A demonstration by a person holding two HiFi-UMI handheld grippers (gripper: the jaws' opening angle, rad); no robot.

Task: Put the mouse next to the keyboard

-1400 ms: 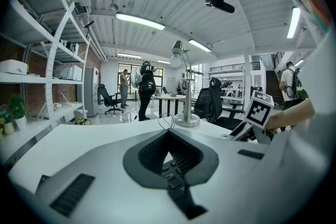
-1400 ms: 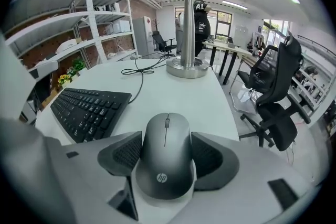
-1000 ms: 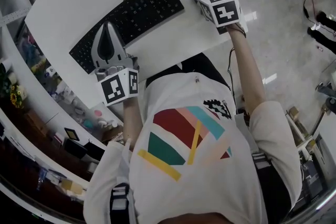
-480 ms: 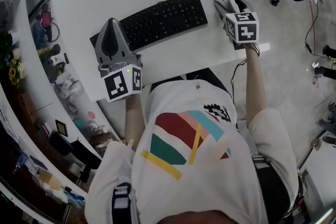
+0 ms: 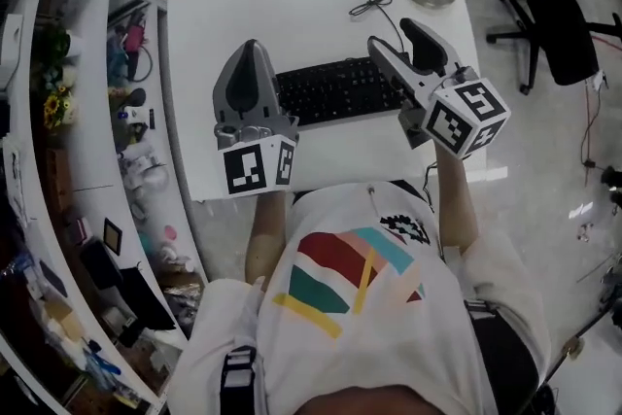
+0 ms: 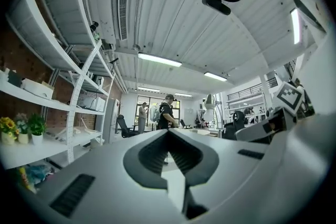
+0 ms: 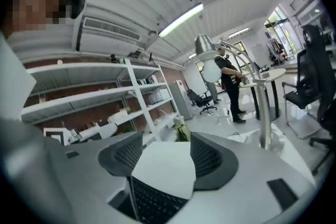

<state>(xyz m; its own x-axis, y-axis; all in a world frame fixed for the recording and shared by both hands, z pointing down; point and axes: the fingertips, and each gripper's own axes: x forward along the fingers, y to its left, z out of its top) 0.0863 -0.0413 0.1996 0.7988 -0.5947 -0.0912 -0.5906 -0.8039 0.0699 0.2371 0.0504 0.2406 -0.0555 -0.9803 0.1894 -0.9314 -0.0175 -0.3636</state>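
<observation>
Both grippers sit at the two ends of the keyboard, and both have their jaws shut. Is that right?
Only the left gripper is shut. The right gripper is open: the right gripper view shows its jaws apart, with bare table and the keyboard seen between them and nothing gripped. Both are at the keyboard's ends, as you said.

**Black on white, and one striped shirt**

I see a black keyboard (image 5: pixel 335 90) on a plain white table (image 5: pixel 282 5). My left gripper (image 5: pixel 251 49) and right gripper (image 5: pixel 391 34) are both grey, and each carries a cube of black-and-white square markers. The person's shirt (image 5: pixel 360 326) is white, with a patch of slanting stripes in dark red, teal, yellow, pink and pale blue. A black chair (image 5: pixel 559 24) stands on the glossy grey floor (image 5: pixel 525 141).
</observation>
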